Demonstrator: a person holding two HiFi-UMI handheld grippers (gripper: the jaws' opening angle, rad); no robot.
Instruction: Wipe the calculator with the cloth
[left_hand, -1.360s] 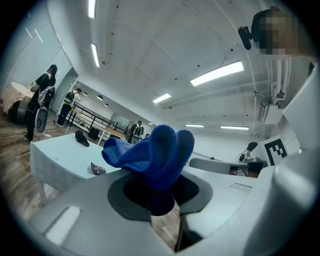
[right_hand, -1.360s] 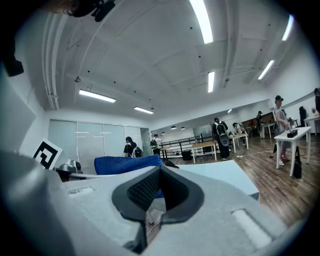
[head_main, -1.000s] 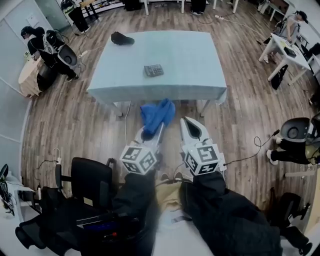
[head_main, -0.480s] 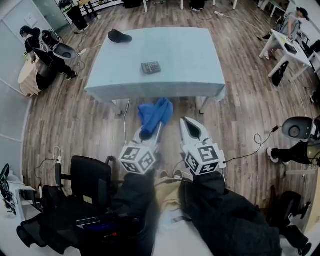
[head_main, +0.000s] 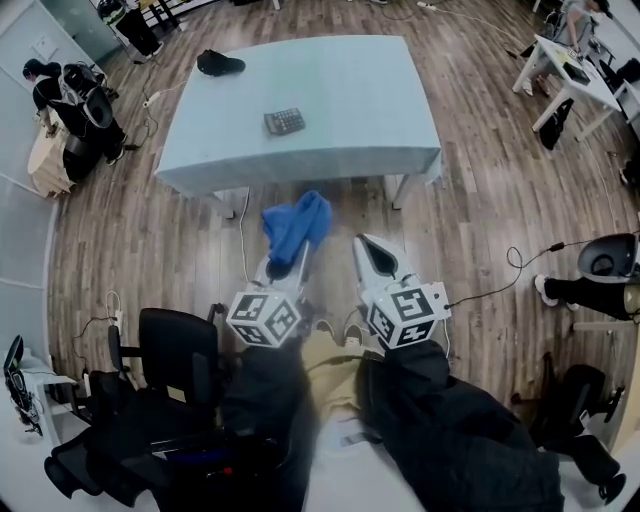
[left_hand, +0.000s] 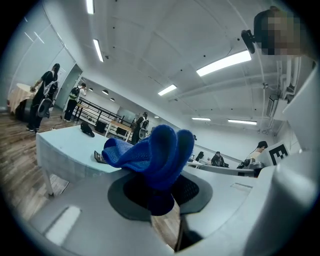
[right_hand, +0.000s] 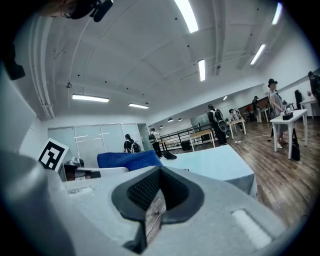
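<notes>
The left gripper is closed on the blue cloth, which bunches out past its jaws in the middle of the head view. The right gripper, just beside it, has its jaws pressed together with nothing between them. The calculator lies on the light blue table in the upper middle of the frame, well apart from both grippers. A dark object lies near the table's upper left corner.

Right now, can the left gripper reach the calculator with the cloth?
Probably not yet: the left gripper, shut on the blue cloth, hangs short of the table, the calculator well in from its edge. Nothing blocks the way.
</notes>
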